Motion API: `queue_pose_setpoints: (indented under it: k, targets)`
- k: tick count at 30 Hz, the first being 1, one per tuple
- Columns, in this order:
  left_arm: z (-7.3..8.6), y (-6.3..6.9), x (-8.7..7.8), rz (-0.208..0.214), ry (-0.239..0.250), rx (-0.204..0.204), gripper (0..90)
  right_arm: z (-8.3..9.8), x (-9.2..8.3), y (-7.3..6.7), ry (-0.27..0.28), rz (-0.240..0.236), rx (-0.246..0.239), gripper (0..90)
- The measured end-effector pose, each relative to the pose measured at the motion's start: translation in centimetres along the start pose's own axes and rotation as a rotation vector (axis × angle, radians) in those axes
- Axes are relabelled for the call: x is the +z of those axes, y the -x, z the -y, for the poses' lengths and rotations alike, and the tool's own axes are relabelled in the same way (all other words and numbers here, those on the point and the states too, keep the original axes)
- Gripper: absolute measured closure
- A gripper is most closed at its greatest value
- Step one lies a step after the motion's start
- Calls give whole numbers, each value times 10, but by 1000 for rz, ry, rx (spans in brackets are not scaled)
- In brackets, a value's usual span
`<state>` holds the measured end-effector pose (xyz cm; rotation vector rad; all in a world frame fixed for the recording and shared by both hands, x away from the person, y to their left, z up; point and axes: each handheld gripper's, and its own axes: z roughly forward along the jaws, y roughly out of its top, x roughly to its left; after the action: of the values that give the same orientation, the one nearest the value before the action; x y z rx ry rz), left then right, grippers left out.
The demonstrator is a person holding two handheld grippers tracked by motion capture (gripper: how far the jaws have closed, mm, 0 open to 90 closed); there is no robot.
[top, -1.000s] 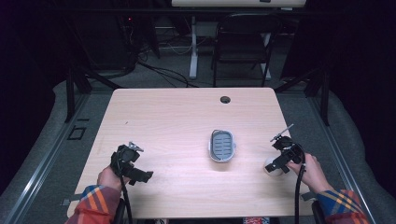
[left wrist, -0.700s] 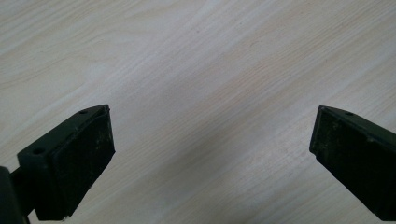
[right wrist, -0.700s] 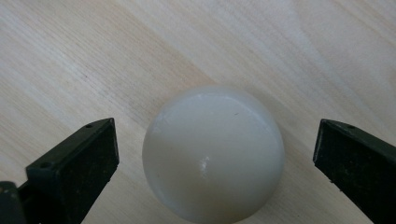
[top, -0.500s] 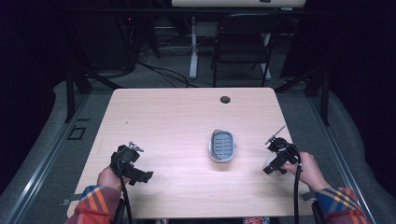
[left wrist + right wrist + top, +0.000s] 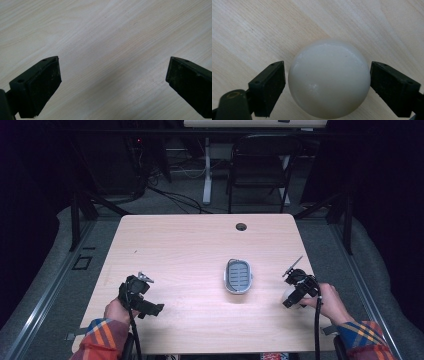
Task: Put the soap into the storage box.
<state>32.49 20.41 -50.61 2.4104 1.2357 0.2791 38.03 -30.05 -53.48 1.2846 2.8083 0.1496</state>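
A smooth white rounded object [image 5: 329, 78], like a bar of soap, lies on the wooden table [image 5: 190, 250]. My right gripper [image 5: 327, 85] stands open around it, one pad [image 5: 270, 87] on each side, with a thin gap at the left pad. In the high view the right gripper [image 5: 295, 294] is near the table's right edge, with the white object [image 5: 288, 296] just under it. A grey oval dish [image 5: 237, 275] with a ribbed floor sits left of it, empty. My left gripper [image 5: 142, 301] is at the near left, open over bare wood [image 5: 112, 62].
A small round hole [image 5: 241, 226] sits near the table's far edge. A dark chair [image 5: 260, 165] and desk legs stand beyond the table. A cable [image 5: 317, 330] trails from the right gripper past the near edge.
My right gripper has shifted slightly left and toward me, settling around the white object. The left gripper and the dish have stayed put.
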Motion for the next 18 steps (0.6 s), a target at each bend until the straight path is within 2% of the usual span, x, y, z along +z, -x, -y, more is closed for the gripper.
queue_pose_setpoints:
  k: [7, 8, 11, 12, 13, 15, 18]
  targets:
    - [0, 0, 0, 1, 0, 1, 0, 0, 1, -1, -6, 6, 0, 182]
    - [0, 0, 0, 1, 0, 2, 0, 1, 4, -3, 24, 7, 23, 222]
    - [0, 0, 0, 2, 0, 1, 0, 0, 2, -2, -9, 14, -6, 234]
    - [0, 0, 0, 2, 0, 1, 0, 0, 2, -2, -9, 14, -6, 234]
    - [0, 0, 0, 2, -1, 1, 0, 1, 4, -4, 20, 10, 14, 235]
    - [0, 0, 0, 2, -1, 1, 0, 0, 2, -4, 1, 27, -13, 237]
    - [0, 0, 1, 3, 0, -1, 0, 0, 2, -5, -4, 25, -18, 238]
